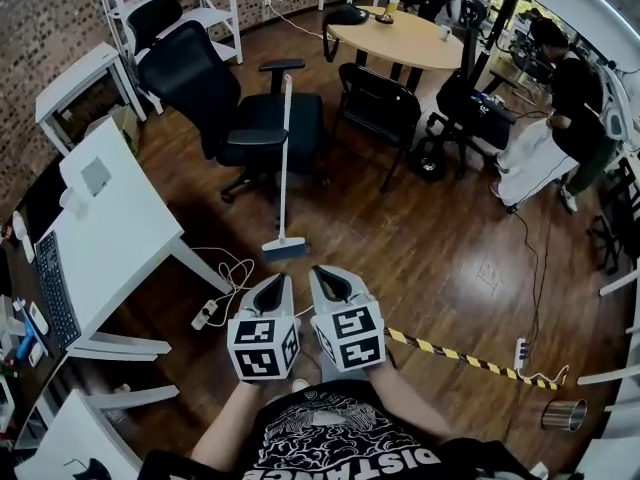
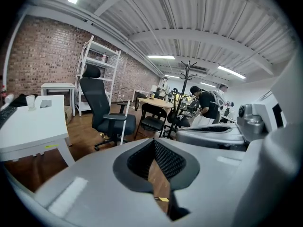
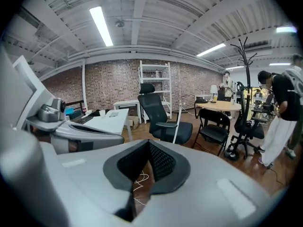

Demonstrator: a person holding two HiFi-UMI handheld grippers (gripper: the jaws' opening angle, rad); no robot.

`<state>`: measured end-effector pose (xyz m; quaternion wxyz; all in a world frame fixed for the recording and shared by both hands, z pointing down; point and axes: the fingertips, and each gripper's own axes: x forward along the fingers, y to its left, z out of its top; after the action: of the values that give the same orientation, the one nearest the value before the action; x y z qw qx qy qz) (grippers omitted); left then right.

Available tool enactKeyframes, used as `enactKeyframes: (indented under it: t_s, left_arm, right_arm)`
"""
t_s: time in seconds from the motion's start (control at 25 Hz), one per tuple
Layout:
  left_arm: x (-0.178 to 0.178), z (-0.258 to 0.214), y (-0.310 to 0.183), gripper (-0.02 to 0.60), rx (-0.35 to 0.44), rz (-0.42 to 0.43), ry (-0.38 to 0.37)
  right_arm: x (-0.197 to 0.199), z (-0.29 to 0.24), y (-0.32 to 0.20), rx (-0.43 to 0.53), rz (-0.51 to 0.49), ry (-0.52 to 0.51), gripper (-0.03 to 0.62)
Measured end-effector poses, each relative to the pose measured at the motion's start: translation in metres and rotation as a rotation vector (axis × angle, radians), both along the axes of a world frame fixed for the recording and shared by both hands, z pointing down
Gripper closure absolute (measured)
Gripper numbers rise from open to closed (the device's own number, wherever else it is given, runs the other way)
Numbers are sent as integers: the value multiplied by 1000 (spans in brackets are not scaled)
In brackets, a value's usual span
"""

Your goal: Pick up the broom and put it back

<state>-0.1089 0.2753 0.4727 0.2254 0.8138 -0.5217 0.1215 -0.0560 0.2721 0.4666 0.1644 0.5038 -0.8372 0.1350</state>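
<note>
Here's the broom (image 1: 287, 158), standing upright on its blue head on the floor (image 1: 430, 258), white handle straight up. It is right in front of the black chair (image 1: 200, 78), and the handle's top looks to be resting against the armrest, though contact is hard to make out from above. Nothing is gripping it.

Low in the head view, both claws are held out side by side, pointing towards the broom but well apart from it. The left claw (image 1: 270, 290) has its jaws together, pads meeting at the top with only a sliver of floor showing below, and nothing between them. The right claw (image 1: 331, 283) is the same (closed tight, empty). Each gripper view catches the other claw alongside it.

In the left gripper view the broom (image 2: 124, 126) shows as a thin white stick beside the chair (image 2: 102, 108); the right gripper view has it (image 3: 177, 126) in the same spot.

On the left stands the white table (image 1: 120, 238), with a white cable (image 1: 232, 273) looping on the floor by its leg. Yellow-and-black tape (image 1: 450, 353) runs off to the right. Behind the broom are a folding chair (image 1: 378, 103) and a round table (image 1: 400, 36), and a person (image 1: 565, 98) bends over at far right.
</note>
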Motion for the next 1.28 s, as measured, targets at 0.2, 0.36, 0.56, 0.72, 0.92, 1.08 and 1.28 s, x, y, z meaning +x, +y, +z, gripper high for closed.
enactKeyframes:
  t_s: [0.2, 0.36, 0.56, 0.72, 0.92, 1.08, 1.28]
  left_arm:
    - [23, 1, -54, 575, -9, -19, -4]
    - [41, -5, -99, 575, -8, -43, -7]
    - [64, -10, -145, 575, -5, -64, -24]
    - [84, -11, -175, 575, -7, -79, -47]
    - [105, -14, -203, 575, -9, -103, -67]
    - [111, -20, -218, 575, 10, -114, -100]
    - [106, -21, -235, 575, 15, -141, -100]
  right_arm:
    - [18, 0, -54, -11, -26, -13, 594]
    - [28, -9, -98, 5, -64, -29, 594]
    - [49, -9, -144, -6, -91, -37, 594]
    - [69, -12, -175, -9, -110, -65, 594]
    - [91, -17, -205, -6, -131, -91, 594]
    - [100, -25, -223, 24, -139, -113, 594]
    - [101, -22, -240, 22, -159, -115, 594]
